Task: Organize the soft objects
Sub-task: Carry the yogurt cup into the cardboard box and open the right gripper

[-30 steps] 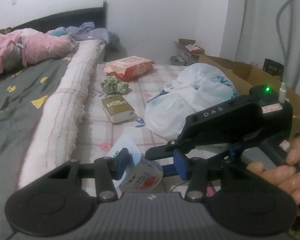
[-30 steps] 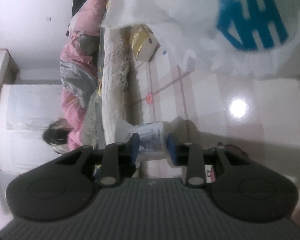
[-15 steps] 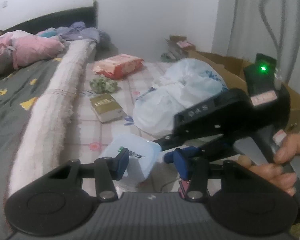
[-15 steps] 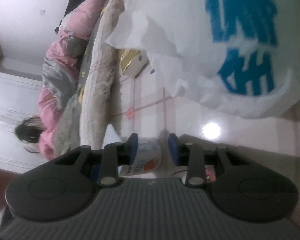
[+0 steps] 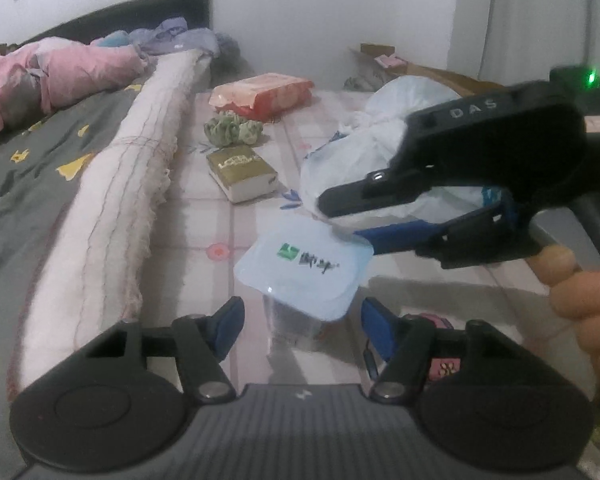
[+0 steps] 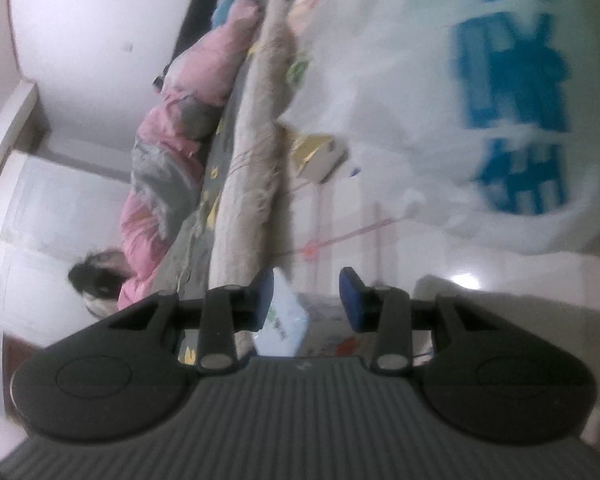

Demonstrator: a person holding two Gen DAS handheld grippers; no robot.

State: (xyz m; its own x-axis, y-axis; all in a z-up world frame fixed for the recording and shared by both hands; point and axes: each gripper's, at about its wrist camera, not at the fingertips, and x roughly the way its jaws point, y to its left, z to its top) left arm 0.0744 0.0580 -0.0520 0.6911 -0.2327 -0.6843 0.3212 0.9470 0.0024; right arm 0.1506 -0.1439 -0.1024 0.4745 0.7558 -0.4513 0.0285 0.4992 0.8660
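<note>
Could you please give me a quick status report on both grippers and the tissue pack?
Left gripper open, nothing held. Right gripper pinching the corner of the light blue tissue pack, lifted above the mat. White plastic bag close behind; nothing blocking.

A pale blue tissue pack [image 5: 304, 268] in smooth, glossy plastic film is seen above a polished tiled floor [image 5: 252, 216], on which glare is thrown back. Beside it, a white plastic bag [image 5: 384, 136] is shown thin and crinkled, and a gold-covered book [image 5: 242, 170] with a slight sheen. The bed [image 5: 32, 184] is covered in matt grey cloth edged by a rough, fuzzy cream blanket [image 5: 128, 184]. Both claws are made of matt black plastic, the left claw [image 5: 300, 322] tipped with dull blue pads [image 5: 228, 322].
</note>
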